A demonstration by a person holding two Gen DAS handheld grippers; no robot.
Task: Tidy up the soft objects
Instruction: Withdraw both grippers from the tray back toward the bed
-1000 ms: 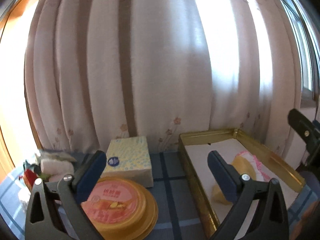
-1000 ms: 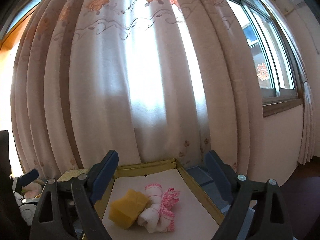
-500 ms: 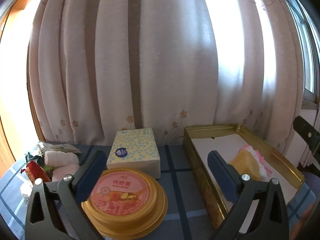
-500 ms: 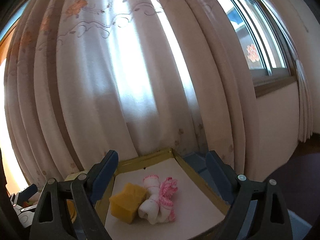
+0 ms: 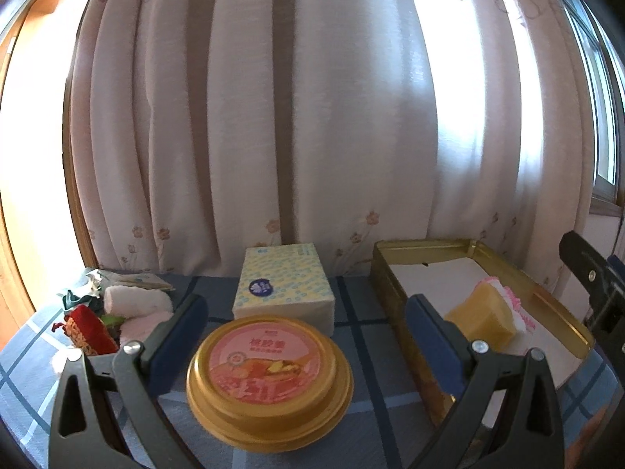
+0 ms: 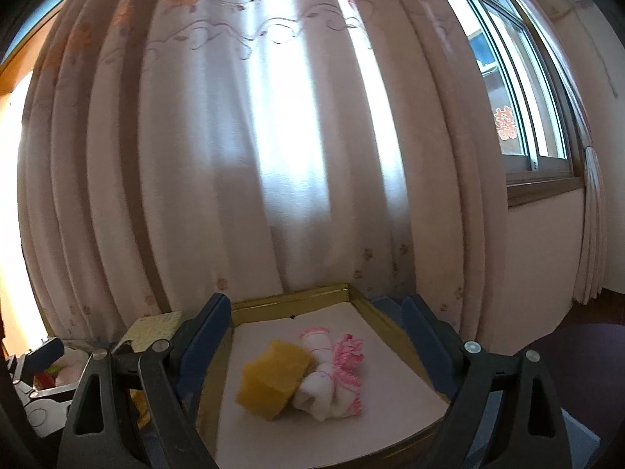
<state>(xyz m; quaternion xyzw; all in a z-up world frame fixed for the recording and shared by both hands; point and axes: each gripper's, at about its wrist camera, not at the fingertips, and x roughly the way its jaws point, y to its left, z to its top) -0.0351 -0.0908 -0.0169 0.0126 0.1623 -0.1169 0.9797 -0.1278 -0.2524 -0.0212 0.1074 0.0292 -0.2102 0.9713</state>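
1. The left gripper (image 5: 304, 338) stands with its jaws wide apart and nothing between the pads; it hangs over the blue checked tablecloth (image 5: 363, 305).
2. Framed between its fingers, lower down on the cloth, sits a round gold tin (image 5: 269, 381) with a pink printed lid, untouched by either finger.
3. Just behind the tin lies a pale yellow tissue pack (image 5: 283, 283), close against the tin's far edge.
4. Left of the left finger is a heap of soft things: a rolled white towel (image 5: 136, 300), a pink roll (image 5: 144, 326) below it, and a red embroidered pouch (image 5: 88, 330) at the near side, with crumpled green and white pieces behind.
5. Right of the right finger stands the gold tray (image 5: 390, 297) lined with white paper, holding a yellow sponge (image 5: 482, 318) with a pink-edged cloth (image 5: 515, 306) just beyond it.
6. The right gripper (image 6: 316, 338) is also spread wide and empty, hanging above the near end of the gold tray (image 6: 289, 298).
7. Between its fingers and farther in, the yellow sponge (image 6: 273, 381) lies on the paper, touching a rolled white cloth with pink trim (image 6: 332, 375) to its right.
8. Pink flowered curtains (image 6: 234, 136) hang behind the table.
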